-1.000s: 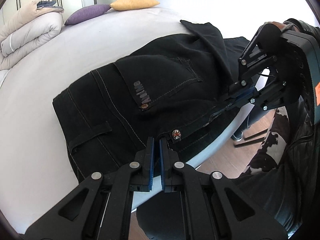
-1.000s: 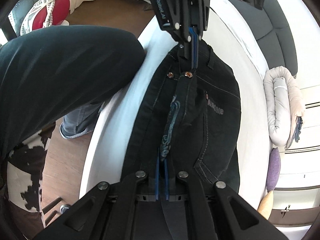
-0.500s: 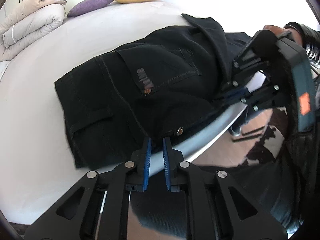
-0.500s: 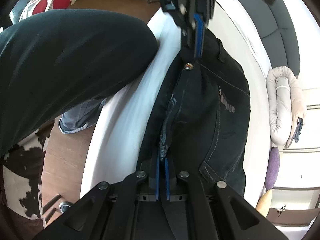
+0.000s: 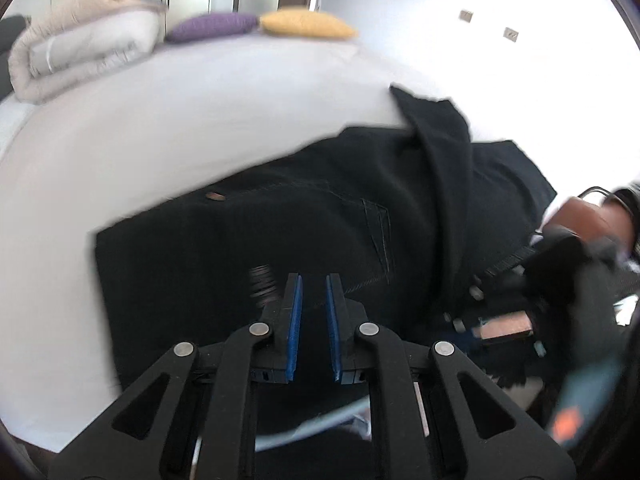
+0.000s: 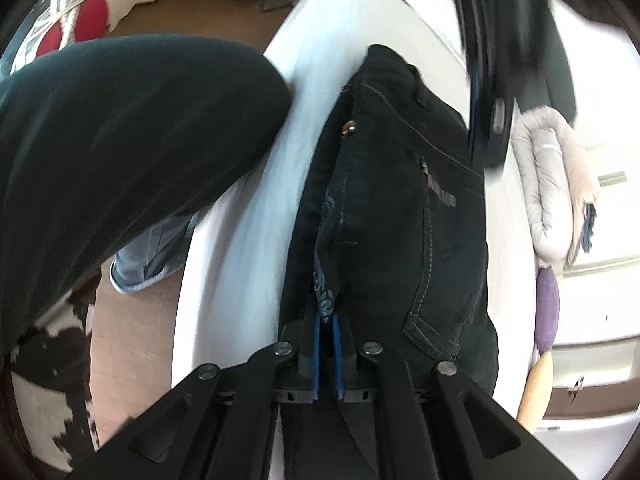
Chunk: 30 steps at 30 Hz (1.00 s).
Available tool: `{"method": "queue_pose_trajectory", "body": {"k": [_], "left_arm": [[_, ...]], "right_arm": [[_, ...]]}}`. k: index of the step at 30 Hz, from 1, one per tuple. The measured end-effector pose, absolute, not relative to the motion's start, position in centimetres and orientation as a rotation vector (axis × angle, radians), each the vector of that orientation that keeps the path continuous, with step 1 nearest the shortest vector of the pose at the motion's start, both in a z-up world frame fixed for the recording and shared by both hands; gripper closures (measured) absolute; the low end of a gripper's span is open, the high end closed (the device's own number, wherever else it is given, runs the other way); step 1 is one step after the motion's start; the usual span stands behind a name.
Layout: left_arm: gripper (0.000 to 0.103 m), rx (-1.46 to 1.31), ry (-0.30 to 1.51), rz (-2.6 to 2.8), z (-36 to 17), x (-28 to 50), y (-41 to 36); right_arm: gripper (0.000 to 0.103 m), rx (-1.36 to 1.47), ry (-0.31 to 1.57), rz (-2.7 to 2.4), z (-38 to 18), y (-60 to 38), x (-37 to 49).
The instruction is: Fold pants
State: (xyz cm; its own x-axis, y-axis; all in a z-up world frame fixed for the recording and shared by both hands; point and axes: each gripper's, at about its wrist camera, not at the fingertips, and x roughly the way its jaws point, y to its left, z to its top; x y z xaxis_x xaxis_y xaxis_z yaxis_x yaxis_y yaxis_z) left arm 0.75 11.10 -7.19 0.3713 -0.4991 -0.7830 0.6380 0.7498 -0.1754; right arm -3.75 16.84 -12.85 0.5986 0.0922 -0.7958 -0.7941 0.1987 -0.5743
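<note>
Now right gripper [image 6: 326, 326] pinches black pants [image 6: 392, 216] (waistband edge).

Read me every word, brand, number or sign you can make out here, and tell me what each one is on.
Grey lettering on the back pocket of the pants: seems to end in "ME" in the right wrist view; the letters before that are too blurred to be sure of.
Same lettering in the left wrist view: smeared, unreadable.
Orange sticker on a dark casing at that view's right edge: blurred, unreadable.
No other text shows.
</note>
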Motion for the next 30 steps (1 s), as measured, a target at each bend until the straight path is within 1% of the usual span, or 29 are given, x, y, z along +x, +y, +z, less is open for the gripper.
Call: {"method": "queue_pose_trajectory", "body": {"k": [3, 4, 5, 6, 7, 8, 11, 12, 13, 14, 18, 20, 21, 24, 30], "left_arm": [[0.092, 0.156, 1.061, -0.697, -10.6, 2.3, 8.8], [0.092, 0.143, 1.058, -0.683, -11.3, 2.4, 8.6], [0.092, 0.121, 1.048, -0.679, -11.3, 2.5, 8.7], [0.092, 0.099, 1.052, -0.675, -11.4, 2.7, 8.8], [0.092, 0.064, 1.059, -0.67, -11.5, 2.9, 9.1], [0.092, 0.05, 1.061, -0.666, -11.5, 2.9, 9.2], [0.092, 0.061, 1.051, -0.639, -11.6, 2.8, 8.7], [0.092, 0.064, 1.05, -0.625, -11.6, 2.9, 8.4], [0.092, 0.058, 1.05, -0.615, -11.6, 2.6, 8.4], [0.092, 0.048, 1.052, -0.609, -11.7, 2.6, 8.3], [0.092, -0.008, 1.053, -0.591, -12.3, 1.8, 9.2], [0.092, -0.02, 1.049, -0.585, -12.4, 1.7, 9.3], [0.092, -0.022, 1.047, -0.584, -12.4, 1.3, 10.3], [0.092, -0.019, 1.043, -0.577, -12.4, 1.1, 10.4], [0.092, -0.033, 1.038, -0.584, -12.5, 0.9, 10.9]], "right_arm": [[0.091, -1.079, 0.733, 0.663, -12.2, 16.2, -3.2], [0.086, -1.03, 0.741, 0.65, -12.0, 15.9, -3.1], [0.071, -0.958, 0.742, 0.61, -11.5, 15.1, -2.8], [0.061, -0.908, 0.74, 0.586, -11.0, 14.5, -2.7], [0.033, -0.835, 0.743, 0.585, -10.2, 13.7, -2.7], [0.019, -0.696, 0.738, 0.599, -8.7, 11.9, -2.6], [0.019, -0.411, 0.769, 0.55, -5.5, 7.1, -0.8], [0.019, -0.266, 0.797, 0.498, -4.0, 3.9, 1.0], [0.019, -0.194, 0.81, 0.465, -3.3, 2.2, 2.1], [0.019, -0.065, 0.829, 0.391, -2.1, -1.4, 4.2], [0.016, 0.194, 0.902, 0.113, -0.4, -11.2, 11.5], [0.016, 0.251, 0.959, -0.063, -1.1, -15.0, 14.9], [0.016, 0.287, 0.986, -0.148, -1.8, -16.9, 16.8], [0.016, 0.359, 1.053, -0.3, -4.3, -20.4, 21.4], [0.017, 0.439, 1.174, -0.432, -8.7, -22.2, 25.2]]}}
